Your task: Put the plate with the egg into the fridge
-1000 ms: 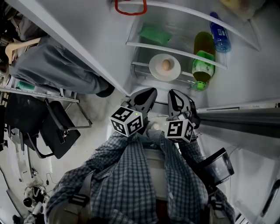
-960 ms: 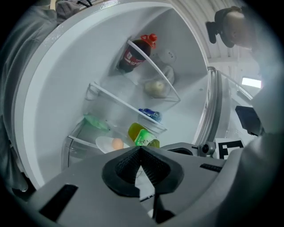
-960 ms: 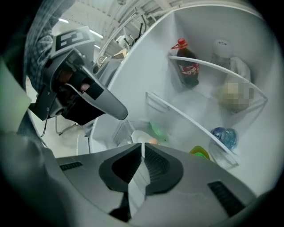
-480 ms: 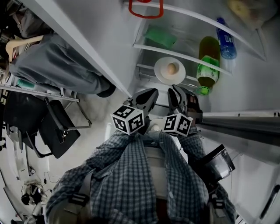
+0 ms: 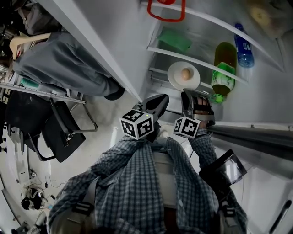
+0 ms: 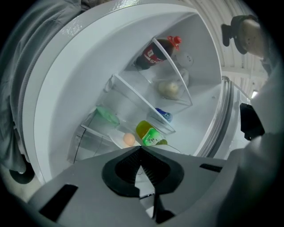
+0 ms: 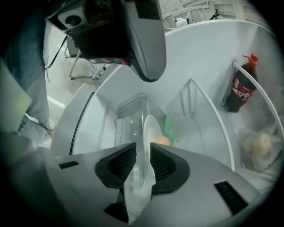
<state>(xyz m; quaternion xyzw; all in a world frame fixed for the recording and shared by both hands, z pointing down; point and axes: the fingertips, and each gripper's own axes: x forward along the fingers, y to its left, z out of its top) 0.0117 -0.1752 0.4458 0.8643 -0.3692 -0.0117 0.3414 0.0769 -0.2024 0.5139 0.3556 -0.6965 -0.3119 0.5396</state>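
Observation:
A white plate (image 5: pixel 176 78) with a brown egg (image 5: pixel 185 73) sits on a lower fridge shelf, left of a green bottle (image 5: pixel 223 73). My right gripper (image 5: pixel 189 93) reaches its near rim, rolled on its side. In the right gripper view the plate (image 7: pixel 151 128) stands edge-on and its rim runs down between the two pads of the right gripper (image 7: pixel 143 153), which is shut on it, with the egg (image 7: pixel 162 141) just beyond. My left gripper (image 5: pixel 160 98) hangs beside it outside the shelf. In its own view the left gripper (image 6: pixel 141 150) is shut with nothing in it.
The fridge holds a green packet (image 5: pixel 175 40), a blue bottle (image 5: pixel 242 45), a cola bottle (image 6: pixel 155 51) and a pale bag (image 5: pixel 265 16). A red loop (image 5: pixel 167 11) hangs at the top. The open door (image 5: pixel 256 137) is on the right. A person's grey leg (image 5: pixel 64 68) and a black chair (image 5: pixel 55 128) are on the left.
My right gripper has rolled onto its side and drawn up to the plate's near rim. The plate keeps its place beside the green bottle. The left gripper has hardly moved.

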